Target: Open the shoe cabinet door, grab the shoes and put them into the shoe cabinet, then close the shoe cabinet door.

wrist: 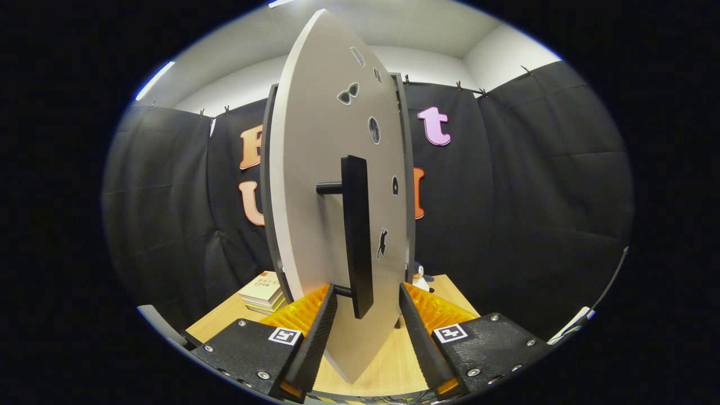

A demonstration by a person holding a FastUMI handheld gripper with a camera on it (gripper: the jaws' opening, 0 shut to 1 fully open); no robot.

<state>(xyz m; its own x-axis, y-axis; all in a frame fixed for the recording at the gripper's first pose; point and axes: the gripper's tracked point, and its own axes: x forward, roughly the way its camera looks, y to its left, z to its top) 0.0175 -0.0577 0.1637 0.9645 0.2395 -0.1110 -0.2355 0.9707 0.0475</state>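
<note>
Grey and matt, the shoe cabinet door [320, 169] stands nearly edge-on straight ahead of the claw [368, 323], its flat board swung out so that its pale face fans toward the camera and its thin edge runs down between the two fingers. Small cut-out stickers in dark tones dot the face. A black bar handle [358, 236], long, squared and smooth, stands off the board on two short round posts; its lower end hangs in the gap between the fingers. The claw is spread apart, one finger on each side of the board and handle; I cannot tell whether either pad touches them. Each finger [315, 337] is black with a fine saw-toothed ribbed inner face, backed by a ribbed translucent orange block and a coarse-grained black plastic mount with bright screw heads and a square black-and-white marker. Behind the door, the dark frame of the shoe cabinet [409, 180] shows as a narrow upright strip. Underneath lies a pale wood-grain bench [388, 360]. A stack of books [263, 292] with light covers sits on the bench to the left of the door, and a small penguin toy [421, 277] peeps out at the right, near the cabinet's foot.
</note>
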